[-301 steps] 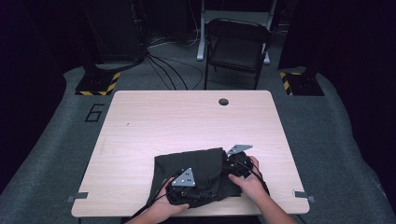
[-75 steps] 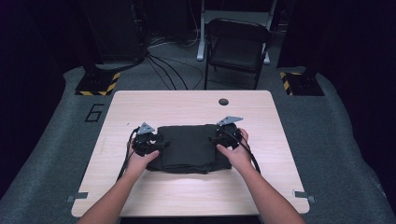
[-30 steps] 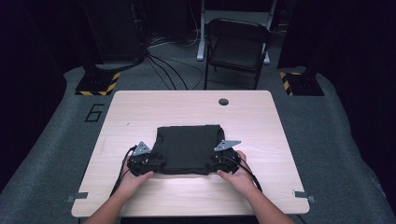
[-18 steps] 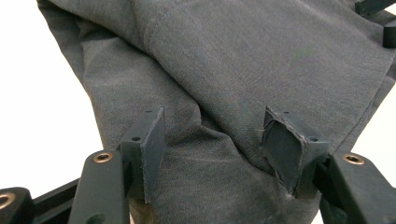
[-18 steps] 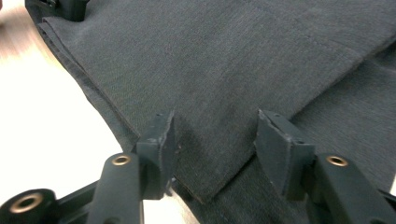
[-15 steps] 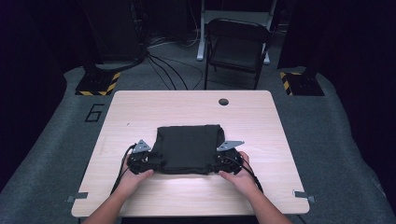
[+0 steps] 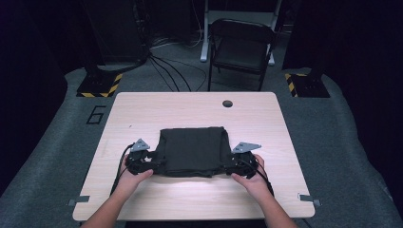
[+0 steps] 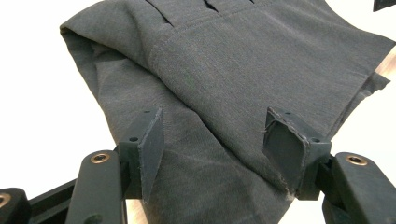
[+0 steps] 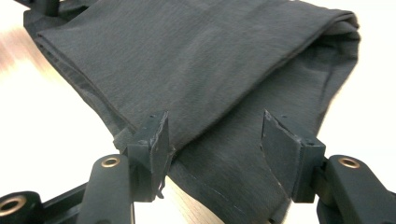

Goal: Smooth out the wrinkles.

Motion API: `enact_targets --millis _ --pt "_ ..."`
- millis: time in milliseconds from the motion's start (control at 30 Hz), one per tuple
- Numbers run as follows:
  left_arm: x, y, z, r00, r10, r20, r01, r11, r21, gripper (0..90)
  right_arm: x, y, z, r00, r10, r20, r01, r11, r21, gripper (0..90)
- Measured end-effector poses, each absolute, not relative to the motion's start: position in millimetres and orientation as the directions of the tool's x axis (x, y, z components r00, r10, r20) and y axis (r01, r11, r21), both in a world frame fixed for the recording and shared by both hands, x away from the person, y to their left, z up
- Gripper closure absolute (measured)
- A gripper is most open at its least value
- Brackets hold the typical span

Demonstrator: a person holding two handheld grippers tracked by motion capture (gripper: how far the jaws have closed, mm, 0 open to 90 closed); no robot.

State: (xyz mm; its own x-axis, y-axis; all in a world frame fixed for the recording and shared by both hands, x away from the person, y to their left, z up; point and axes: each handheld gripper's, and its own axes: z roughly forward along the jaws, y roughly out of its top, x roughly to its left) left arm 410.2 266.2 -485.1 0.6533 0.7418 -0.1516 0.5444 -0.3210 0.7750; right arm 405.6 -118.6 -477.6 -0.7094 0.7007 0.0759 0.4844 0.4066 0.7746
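**Folded dark cloth on tabletop, a gripper at each near corner**

High view: the dark cloth (image 7: 192, 151) lies folded into a rough rectangle near the middle of the tabletop (image 7: 190, 107), slightly toward the near edge. The left gripper (image 7: 151, 161) sits at its near left corner and the right gripper (image 7: 228, 164) at its near right corner. This view also takes in the chair (image 7: 242, 47) beyond the far edge and the round hole (image 7: 227, 103) in the tabletop; how far the jaws stand apart cannot be read here.

Left gripper view: jaws wide, the cloth (image 8: 224, 79) lying between and beneath them, pads not pressing on it. Stitched seams and stacked layers are visible.

Right gripper view: jaws wide, the cloth (image 9: 201, 70) between them, its folded edges stacked in several layers. The left pad sits at the cloth's edge; no squeeze visible.

Against earlier frames: ten seconds ago the cloth was a crumpled heap at the near edge; it is now flat and squared. Over the last second the cloth has kept its place. The right gripper's jaws have just been opening, cloth between them.
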Motion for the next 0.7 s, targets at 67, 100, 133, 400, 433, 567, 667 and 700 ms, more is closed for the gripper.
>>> enact_targets --millis 67,100,133,400,433,567,667,700 --pt "408.3 268.0 -483.5 0.651 0.743 -0.155 0.544 -0.315 0.778 38.1 405.5 -122.4 -475.5 -0.704 0.705 0.079 0.487 0.399 0.777 41.4" --pt "407.2 268.6 -482.9 0.647 0.748 -0.149 0.54 -0.311 0.782 38.1 404.5 -123.7 -474.9 -0.692 0.716 0.085 0.492 0.383 0.782 41.3" --pt "406.3 270.0 -481.6 0.649 0.746 -0.15 0.541 -0.314 0.78 38.1 404.2 -125.9 -473.9 -0.692 0.716 0.088 0.494 0.382 0.781 41.3" --pt "395.8 284.7 -474.7 0.634 0.762 -0.132 0.527 -0.301 0.795 37.6 396.5 -136.2 -469.1 -0.669 0.738 0.087 0.505 0.366 0.782 40.4" --pt "394.5 287.7 -474.3 0.63 0.766 -0.129 0.526 -0.298 0.797 37.5 395.7 -137.6 -468.5 -0.669 0.738 0.081 0.503 0.37 0.781 40.3" --pt "388.5 300.6 -473.8 0.603 0.785 -0.144 0.536 -0.264 0.802 37.5 391.7 -143.3 -466.9 -0.654 0.752 0.083 0.511 0.359 0.781 40.2" --pt "384.6 310.8 -473.6 0.586 0.797 -0.148 0.542 -0.25 0.802 37.6 389.5 -148.6 -465.9 -0.644 0.762 0.071 0.513 0.361 0.779 40.4" --pt "382.7 314.5 -473.6 0.576 0.803 -0.154 0.547 -0.239 0.802 37.5 388.9 -150.9 -466.1 -0.64 0.765 0.068 0.513 0.36 0.779 40.4"
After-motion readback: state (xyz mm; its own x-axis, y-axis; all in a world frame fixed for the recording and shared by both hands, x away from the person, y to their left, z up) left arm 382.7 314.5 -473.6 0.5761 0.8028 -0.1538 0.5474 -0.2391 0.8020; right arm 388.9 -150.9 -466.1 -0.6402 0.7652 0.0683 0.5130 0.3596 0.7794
